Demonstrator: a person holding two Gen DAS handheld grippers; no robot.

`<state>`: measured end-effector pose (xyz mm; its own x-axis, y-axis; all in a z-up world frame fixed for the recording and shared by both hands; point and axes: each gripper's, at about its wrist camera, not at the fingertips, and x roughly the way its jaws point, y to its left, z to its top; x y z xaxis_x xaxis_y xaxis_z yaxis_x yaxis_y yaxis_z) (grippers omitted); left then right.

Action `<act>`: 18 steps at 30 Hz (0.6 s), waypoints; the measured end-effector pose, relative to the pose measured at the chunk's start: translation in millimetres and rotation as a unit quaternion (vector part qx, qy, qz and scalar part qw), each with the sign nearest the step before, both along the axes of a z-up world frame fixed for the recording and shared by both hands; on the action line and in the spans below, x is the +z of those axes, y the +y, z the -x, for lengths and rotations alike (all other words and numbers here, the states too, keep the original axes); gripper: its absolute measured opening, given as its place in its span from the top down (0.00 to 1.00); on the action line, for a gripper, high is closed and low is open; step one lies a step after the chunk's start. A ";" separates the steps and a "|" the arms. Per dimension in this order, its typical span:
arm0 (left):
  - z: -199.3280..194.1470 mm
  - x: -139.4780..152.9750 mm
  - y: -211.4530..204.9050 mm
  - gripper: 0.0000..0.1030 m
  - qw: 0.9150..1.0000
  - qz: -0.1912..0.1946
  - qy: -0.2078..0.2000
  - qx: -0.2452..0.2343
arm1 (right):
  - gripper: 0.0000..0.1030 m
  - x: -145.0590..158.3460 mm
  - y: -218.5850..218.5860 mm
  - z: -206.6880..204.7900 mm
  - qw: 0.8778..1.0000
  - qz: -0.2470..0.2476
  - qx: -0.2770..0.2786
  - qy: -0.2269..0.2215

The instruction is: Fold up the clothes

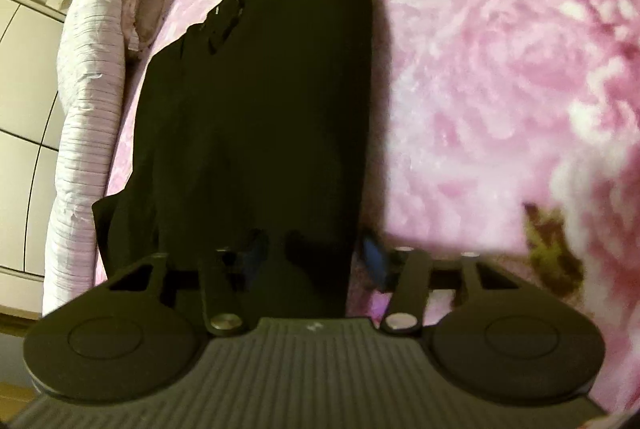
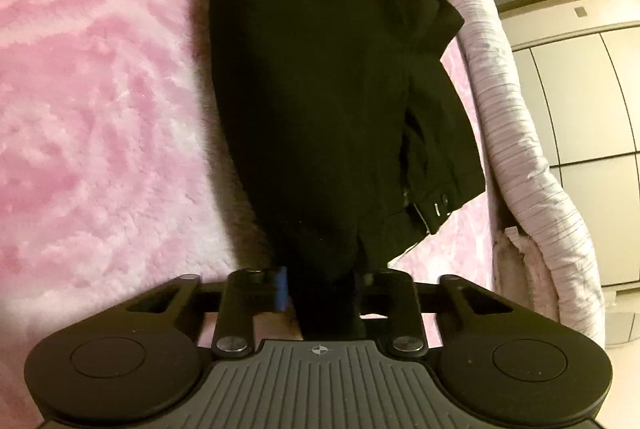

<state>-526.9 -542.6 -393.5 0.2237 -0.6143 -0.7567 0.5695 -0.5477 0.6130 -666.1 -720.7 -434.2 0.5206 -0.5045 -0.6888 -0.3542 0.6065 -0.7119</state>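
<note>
Two claws, left claw (image 1: pixel 314 257), right claw (image 2: pixel 322 281), pinching black trousers (image 1: pixel 256 101)

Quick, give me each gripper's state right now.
Left gripper: shut on the black trousers.
Right gripper: shut on the black trousers, near the waistband end.

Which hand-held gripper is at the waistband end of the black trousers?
The right hand-held gripper: the buttoned waistband of the black trousers lies just beyond its fingers. The left hand-held gripper shows none.

Left gripper (image 1: pixel 314 259) grips black trousers (image 1: pixel 260 109) stretched above the pink blanket (image 1: pixel 500 89).
</note>
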 end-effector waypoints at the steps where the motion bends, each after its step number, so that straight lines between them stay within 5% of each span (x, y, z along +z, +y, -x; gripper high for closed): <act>1: -1.3 0.7 -2.2 0.82 1.000 -0.003 0.002 0.002 | 0.79 3.3 0.0 0.9 1.000 -0.003 -0.003 -0.002; 3: -3.8 6.1 -5.0 0.90 1.000 -0.006 0.013 0.007 | 0.82 14.5 0.1 3.2 1.000 -0.009 -0.013 0.000; 12: -0.6 29.4 12.9 0.85 0.996 -0.050 0.071 -0.005 | 0.83 38.1 12.6 12.1 0.997 -0.041 -0.056 0.022; 16: -13.6 47.6 6.9 0.72 0.994 -0.044 0.098 0.038 | 0.49 54.2 14.8 9.3 0.995 -0.071 -0.072 0.018; 18: -27.5 62.7 -4.6 0.66 0.990 -0.030 0.118 0.067 | 0.48 69.8 20.4 12.7 0.993 -0.088 -0.073 0.019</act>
<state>-499.5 -547.3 -330.8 0.1137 -0.5440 -0.8313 0.7629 -0.4882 0.4238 -678.8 -700.3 -364.4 0.4237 -0.4420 -0.7907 -0.2781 0.7673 -0.5779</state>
